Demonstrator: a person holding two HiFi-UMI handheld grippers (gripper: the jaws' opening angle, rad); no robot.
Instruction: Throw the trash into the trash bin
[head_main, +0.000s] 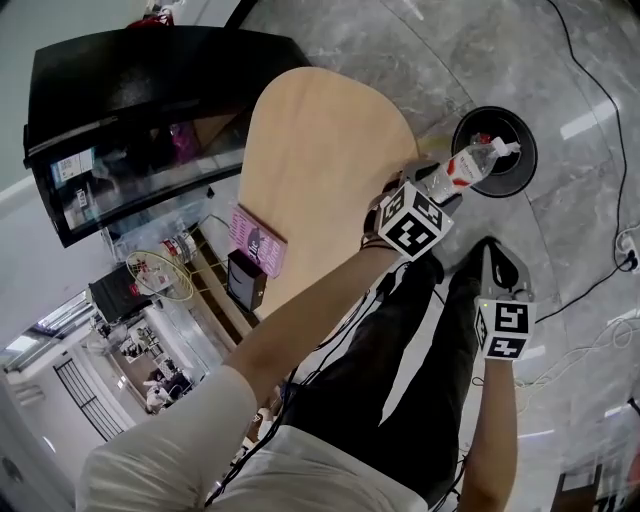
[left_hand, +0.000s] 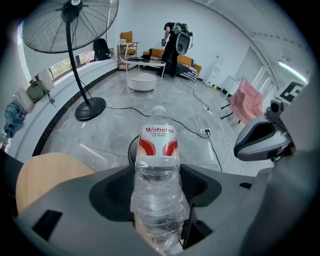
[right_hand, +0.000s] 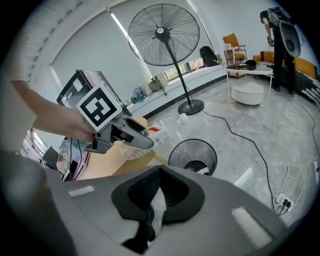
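Observation:
A clear plastic bottle (head_main: 470, 165) with a red and white label and a white cap lies between the jaws of my left gripper (head_main: 440, 185), which is shut on its lower body. The bottle's capped end hangs over the round black trash bin (head_main: 528, 165) on the floor. In the left gripper view the bottle (left_hand: 156, 185) stands upright, hiding most of the bin (left_hand: 131, 150). My right gripper (head_main: 497, 258) hovers lower, beside the person's legs, its jaw tips together. In the right gripper view a pale patch shows in the slit behind its tips (right_hand: 159, 172); I cannot identify it. The bin (right_hand: 192, 155) lies just ahead.
A round wooden table (head_main: 320, 150) stands left of the bin, with a pink sign (head_main: 255, 238) at its edge. A black display cabinet (head_main: 130, 110) is further left. A standing fan (left_hand: 75, 107) and cables (left_hand: 200, 125) are on the grey floor. A person (left_hand: 172, 40) stands far off.

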